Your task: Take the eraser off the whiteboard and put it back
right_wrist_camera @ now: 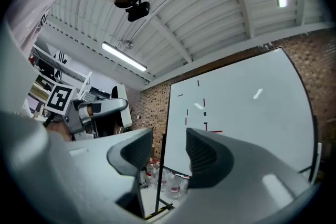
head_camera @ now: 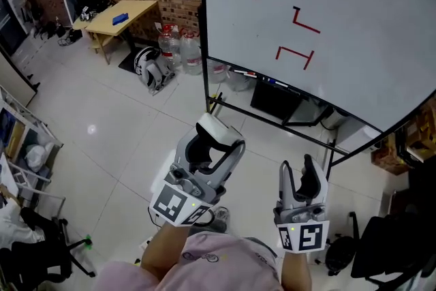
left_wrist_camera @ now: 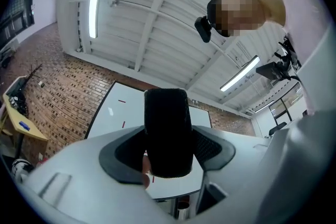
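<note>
My left gripper (head_camera: 211, 145) is shut on the eraser (head_camera: 219, 128), a block with a white back and black felt. In the left gripper view the black felt of the eraser (left_wrist_camera: 167, 134) fills the gap between the jaws of the left gripper (left_wrist_camera: 169, 162). The whiteboard (head_camera: 340, 31), with short red strokes and a small black mark, stands ahead and up to the right, apart from both grippers. The right gripper (head_camera: 304, 175) is held low to the right of the left one. In its own view the right gripper (right_wrist_camera: 169, 148) is open with nothing between the jaws.
A tray (head_camera: 262, 78) with markers runs under the board on a black wheeled frame. Water bottles (head_camera: 180, 44) and a helmet-like object (head_camera: 151, 68) lie left of the board, before a brick wall. A wooden table (head_camera: 122, 16) stands at the far left. Black chairs (head_camera: 392, 242) are at lower right.
</note>
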Action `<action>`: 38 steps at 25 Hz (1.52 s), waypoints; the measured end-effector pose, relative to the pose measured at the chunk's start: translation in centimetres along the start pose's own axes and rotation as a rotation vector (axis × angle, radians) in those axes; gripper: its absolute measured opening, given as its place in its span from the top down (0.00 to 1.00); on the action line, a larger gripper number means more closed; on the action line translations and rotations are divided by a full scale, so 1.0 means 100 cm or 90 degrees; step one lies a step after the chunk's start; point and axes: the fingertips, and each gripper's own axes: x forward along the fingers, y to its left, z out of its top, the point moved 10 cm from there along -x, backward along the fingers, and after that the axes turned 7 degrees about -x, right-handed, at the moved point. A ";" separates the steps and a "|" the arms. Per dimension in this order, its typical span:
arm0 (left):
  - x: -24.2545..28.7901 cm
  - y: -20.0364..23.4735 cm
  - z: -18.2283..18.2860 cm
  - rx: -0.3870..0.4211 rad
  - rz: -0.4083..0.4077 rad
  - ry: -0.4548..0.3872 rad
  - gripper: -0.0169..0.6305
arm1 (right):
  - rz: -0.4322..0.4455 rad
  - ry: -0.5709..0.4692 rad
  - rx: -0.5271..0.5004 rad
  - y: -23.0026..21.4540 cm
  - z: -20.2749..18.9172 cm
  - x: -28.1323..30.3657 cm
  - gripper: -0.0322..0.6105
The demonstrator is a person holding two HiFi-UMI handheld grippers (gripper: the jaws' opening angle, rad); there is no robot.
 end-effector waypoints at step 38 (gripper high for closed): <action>-0.196 -0.187 0.081 -0.015 0.020 0.040 0.56 | -0.220 0.006 -0.061 0.037 0.102 -0.314 0.65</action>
